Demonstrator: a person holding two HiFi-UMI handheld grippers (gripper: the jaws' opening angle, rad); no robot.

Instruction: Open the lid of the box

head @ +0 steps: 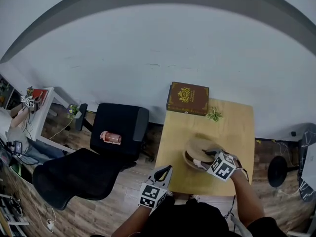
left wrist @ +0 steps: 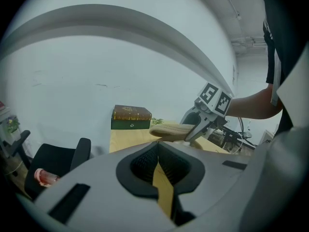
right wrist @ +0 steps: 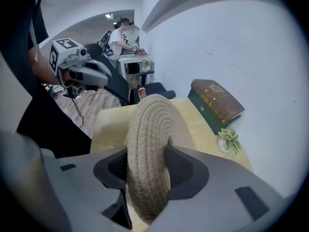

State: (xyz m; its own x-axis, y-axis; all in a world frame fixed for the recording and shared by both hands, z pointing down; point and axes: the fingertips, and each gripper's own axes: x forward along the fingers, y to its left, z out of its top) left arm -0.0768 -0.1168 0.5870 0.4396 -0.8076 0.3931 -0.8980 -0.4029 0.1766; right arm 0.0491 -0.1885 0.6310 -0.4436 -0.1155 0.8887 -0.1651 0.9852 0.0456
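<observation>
With the right gripper (right wrist: 147, 170) closing on the woven lid (right wrist: 154, 122), we squeeze firmly; we raise it level toward twelve o'clock.

A small green plant (head: 214, 114) stood near the far edge of a light wooden table (head: 239, 132). Beside the table, a pink object (head: 110, 138) lay on a black office chair (head: 123, 120).

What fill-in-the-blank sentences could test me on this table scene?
1. The left gripper holds ____.
2. The right gripper, jaws closing, has the woven ____ between them.
3. The chair beside the table is coloured ____.
Missing words: nothing; lid; black.
</observation>
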